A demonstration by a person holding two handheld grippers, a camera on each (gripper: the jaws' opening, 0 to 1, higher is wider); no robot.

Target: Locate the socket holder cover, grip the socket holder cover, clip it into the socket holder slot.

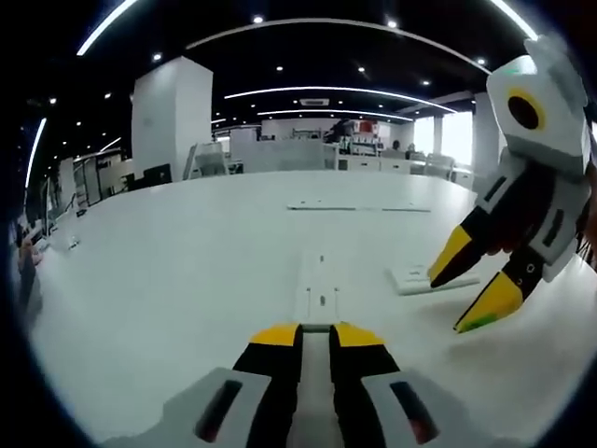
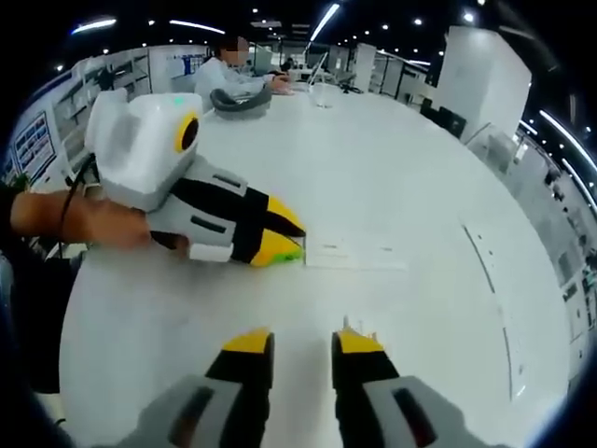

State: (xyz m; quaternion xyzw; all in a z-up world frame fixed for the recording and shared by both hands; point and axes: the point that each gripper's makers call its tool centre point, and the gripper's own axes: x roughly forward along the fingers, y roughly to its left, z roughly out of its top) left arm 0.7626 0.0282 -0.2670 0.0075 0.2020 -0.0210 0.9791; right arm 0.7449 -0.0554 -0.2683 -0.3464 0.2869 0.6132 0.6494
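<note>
My left gripper (image 1: 315,334) clamps its fingers on the near end of a long white socket holder (image 1: 320,285) lying flat on the broad white surface (image 1: 187,271) of an open office under ceiling strip lights (image 1: 340,91). My right gripper (image 2: 303,343) hangs above, fingers narrowly parted around nothing. A small white socket holder cover (image 1: 415,276) rests just beside the holder. No lettering is readable anywhere.

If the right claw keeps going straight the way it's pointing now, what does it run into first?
Most likely the long white strip lying flat on the white table, straight ahead of the right claw. The left claw is shut on that strip's near end, slightly off that line. Depth is hard to judge.
</note>
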